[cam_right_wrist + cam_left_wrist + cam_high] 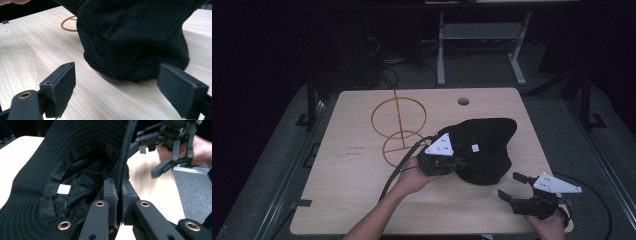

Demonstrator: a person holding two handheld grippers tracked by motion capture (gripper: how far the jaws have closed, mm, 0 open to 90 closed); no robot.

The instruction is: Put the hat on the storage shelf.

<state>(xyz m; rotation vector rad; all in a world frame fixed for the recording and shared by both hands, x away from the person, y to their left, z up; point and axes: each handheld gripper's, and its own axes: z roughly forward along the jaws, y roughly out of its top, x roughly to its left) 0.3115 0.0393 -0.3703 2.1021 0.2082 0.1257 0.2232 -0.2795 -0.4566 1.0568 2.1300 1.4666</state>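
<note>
Hat-handling is underway: we are pinching the brim of the black bucket hat (484, 147) with our left gripper (455, 162), jaws clamped tight on the fabric edge, as the left gripper view shows. The hat is sitting near the middle of the wooden table (352, 195), just right of the gold wire stand (398, 131). Our right gripper (514, 187) is hovering beside the hat, jaws spread wide and grasping nothing. Next, we judge, it needs to take the opposite brim.
</note>
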